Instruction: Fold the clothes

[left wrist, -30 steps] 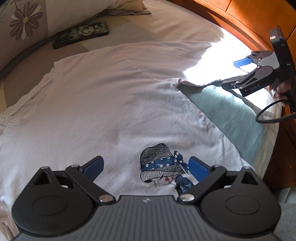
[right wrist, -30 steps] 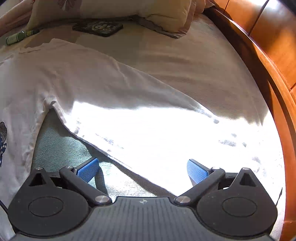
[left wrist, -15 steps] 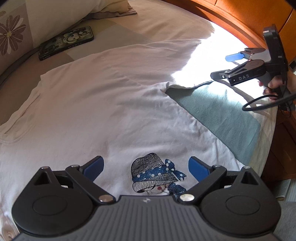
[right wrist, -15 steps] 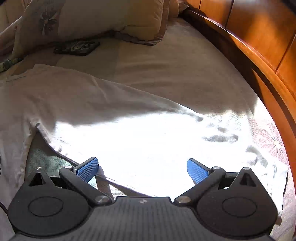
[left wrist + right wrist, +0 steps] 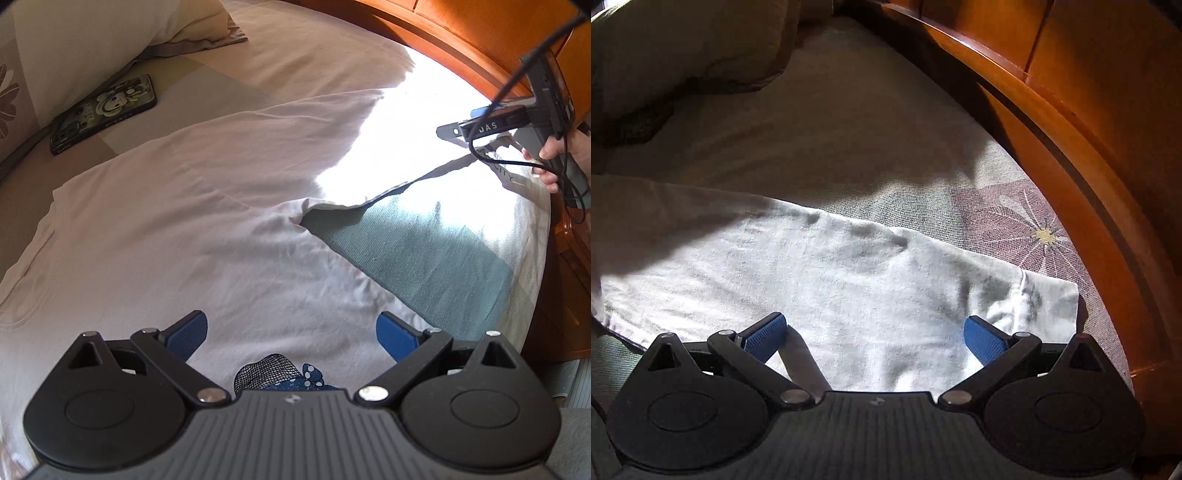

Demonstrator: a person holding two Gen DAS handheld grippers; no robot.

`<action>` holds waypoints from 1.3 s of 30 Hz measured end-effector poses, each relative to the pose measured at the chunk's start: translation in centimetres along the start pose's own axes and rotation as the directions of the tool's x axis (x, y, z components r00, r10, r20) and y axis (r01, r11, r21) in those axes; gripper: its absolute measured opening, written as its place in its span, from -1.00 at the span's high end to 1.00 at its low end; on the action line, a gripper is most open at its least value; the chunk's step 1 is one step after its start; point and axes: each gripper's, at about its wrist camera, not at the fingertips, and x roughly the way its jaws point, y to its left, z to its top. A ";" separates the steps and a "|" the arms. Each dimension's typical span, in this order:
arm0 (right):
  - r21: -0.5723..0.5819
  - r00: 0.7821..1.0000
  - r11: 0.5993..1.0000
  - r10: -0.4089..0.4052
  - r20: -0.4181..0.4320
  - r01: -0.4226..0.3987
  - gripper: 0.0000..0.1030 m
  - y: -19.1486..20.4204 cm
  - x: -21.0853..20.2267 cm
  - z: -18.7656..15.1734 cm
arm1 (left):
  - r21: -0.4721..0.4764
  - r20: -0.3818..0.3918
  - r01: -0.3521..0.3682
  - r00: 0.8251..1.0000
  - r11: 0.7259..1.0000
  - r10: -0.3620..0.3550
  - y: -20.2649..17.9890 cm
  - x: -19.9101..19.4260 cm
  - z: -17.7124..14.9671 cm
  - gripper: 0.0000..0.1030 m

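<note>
The white T-shirt (image 5: 207, 236) lies spread flat on the bed (image 5: 303, 77), its sleeve (image 5: 871, 280) directly ahead of the released right hand-held gripper (image 5: 875, 332). The left hand-held gripper (image 5: 291, 332), also released, hovers over the chest print. The shirt looks light, limp cotton, best pinched at the sleeve hem.

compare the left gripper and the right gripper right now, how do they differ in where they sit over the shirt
The left gripper hangs over the white shirt body, just above its hat print, in shade. The right gripper sits out over the sunlit sleeve near the wooden bed frame, with the cuff edge just past its right finger. Both are open, blue pads spread wide, gripping no cloth.
</note>
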 end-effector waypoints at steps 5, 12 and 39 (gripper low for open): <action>-0.004 0.999 1.000 -0.023 -0.038 0.023 -1.00 0.8 -2.6 -0.1 | -0.033 -0.016 -0.034 0.999 0.999 0.034 1.3 0.4 -1.2 -0.89; -0.324 0.946 0.895 0.325 0.006 -0.306 -1.00 14.7 -5.0 2.6 | -0.044 -0.025 -0.089 0.996 0.995 0.088 4.0 -0.3 -4.8 -0.89; -0.386 0.960 0.880 0.231 -0.159 -0.276 -1.00 35.3 -4.9 -5.9 | -0.168 0.081 -0.008 0.996 0.986 0.022 14.9 -6.8 -23.0 -0.89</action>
